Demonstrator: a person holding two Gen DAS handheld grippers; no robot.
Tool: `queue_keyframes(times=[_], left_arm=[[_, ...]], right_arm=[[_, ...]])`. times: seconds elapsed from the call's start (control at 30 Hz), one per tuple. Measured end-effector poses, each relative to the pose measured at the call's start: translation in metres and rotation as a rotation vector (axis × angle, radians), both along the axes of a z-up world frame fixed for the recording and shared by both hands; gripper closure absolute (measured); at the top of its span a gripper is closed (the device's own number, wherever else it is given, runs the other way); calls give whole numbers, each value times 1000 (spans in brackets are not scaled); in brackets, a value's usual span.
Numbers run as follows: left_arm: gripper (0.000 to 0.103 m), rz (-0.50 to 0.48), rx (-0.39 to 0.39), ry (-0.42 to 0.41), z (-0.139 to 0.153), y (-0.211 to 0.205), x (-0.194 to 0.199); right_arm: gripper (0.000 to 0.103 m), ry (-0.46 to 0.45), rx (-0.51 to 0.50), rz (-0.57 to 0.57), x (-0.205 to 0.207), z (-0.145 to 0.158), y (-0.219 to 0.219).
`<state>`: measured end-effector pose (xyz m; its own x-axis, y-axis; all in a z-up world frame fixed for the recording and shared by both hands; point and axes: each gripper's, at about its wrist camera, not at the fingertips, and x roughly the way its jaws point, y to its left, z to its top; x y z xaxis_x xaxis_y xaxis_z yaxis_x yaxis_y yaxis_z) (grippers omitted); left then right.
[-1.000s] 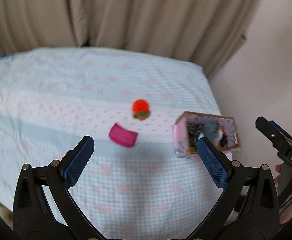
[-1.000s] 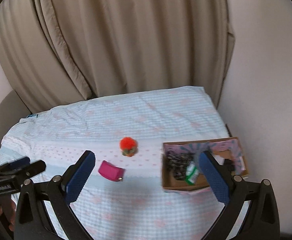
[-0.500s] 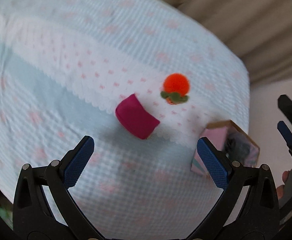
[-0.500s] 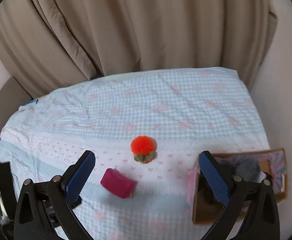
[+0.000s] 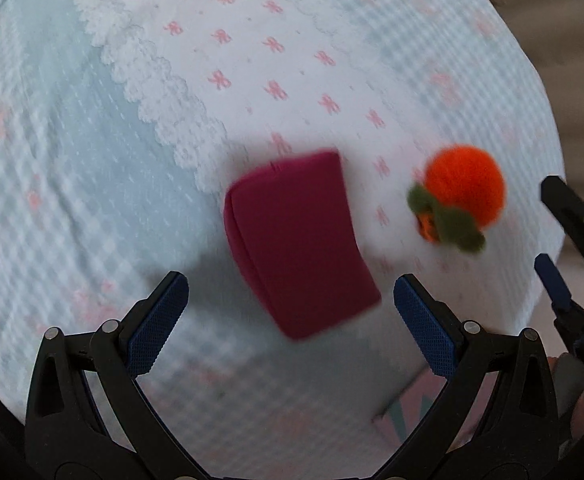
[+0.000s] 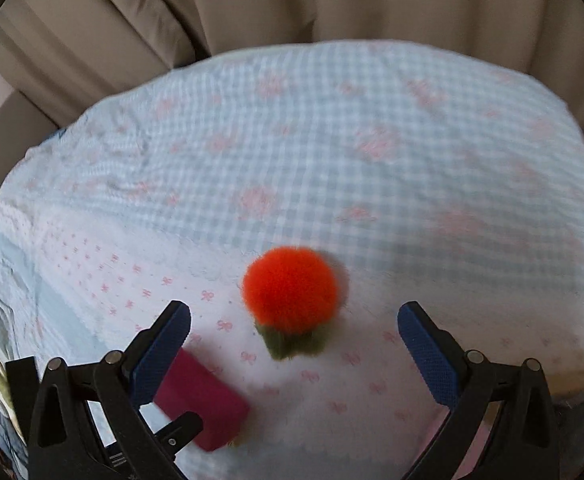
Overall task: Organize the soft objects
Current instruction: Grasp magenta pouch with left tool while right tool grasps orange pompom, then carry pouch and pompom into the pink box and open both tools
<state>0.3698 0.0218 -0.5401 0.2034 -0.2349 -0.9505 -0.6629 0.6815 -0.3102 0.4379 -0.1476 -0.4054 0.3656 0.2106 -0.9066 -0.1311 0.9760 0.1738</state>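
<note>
While both tools stand with jaws spread and empty, the left gripper (image 5: 290,308) frames the magenta pouch (image 5: 298,246) at centre frame on the checked bedspread (image 5: 92,184); the right gripper (image 6: 294,338) frames the orange pompom (image 6: 290,294), mid-frame.

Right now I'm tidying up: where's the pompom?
In the right wrist view the pompom lies on the bedspread, just right of the pouch.

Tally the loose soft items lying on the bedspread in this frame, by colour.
Magenta: 1, the magenta pouch
Orange with green leaves: 1, the orange pompom
Total: 2, both lying on the bedspread.
</note>
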Motion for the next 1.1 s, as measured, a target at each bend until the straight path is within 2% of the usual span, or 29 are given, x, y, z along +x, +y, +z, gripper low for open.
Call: queue_keyframes(times=[0.13, 0.2, 0.23, 0.27, 0.4, 0.5, 0.57, 0.6, 0.67, 0.77, 0.9, 1.1], left_arm=[[2, 13, 48, 2, -11, -6, 11], [9, 2, 48, 25, -22, -9, 15], [16, 0, 42, 39, -28, -10, 16], [17, -2, 37, 58, -36, -11, 17], [17, -16, 74, 53, -40, -14, 20], [23, -16, 77, 40, -39, -14, 17], [37, 16, 64, 37, -34, -6, 10], [39, 29, 46, 30, -33, 2, 8], [45, 56, 1, 9, -31, 12, 3], [51, 46, -13, -13, -26, 19, -1], [54, 22, -18, -52, -6, 21, -6], [56, -51, 11, -140, 43, 13, -5]], right_arm=[[0, 35, -20, 35, 18, -30, 11], [1, 45, -27, 41, 22, -42, 15], [8, 50, -27, 42, 24, -48, 16], [13, 59, -26, 44, 25, -54, 17], [46, 97, -43, 50, 29, -75, 20], [55, 82, -52, 38, 25, -82, 18], [63, 67, -56, 25, 23, -81, 16], [66, 64, -51, 19, 23, -80, 15], [67, 62, -33, 7, 23, -79, 11], [68, 49, -38, -3, 20, -76, 8], [68, 30, -11, -29, 16, -59, 4], [68, -46, 6, -44, -7, -8, 0]])
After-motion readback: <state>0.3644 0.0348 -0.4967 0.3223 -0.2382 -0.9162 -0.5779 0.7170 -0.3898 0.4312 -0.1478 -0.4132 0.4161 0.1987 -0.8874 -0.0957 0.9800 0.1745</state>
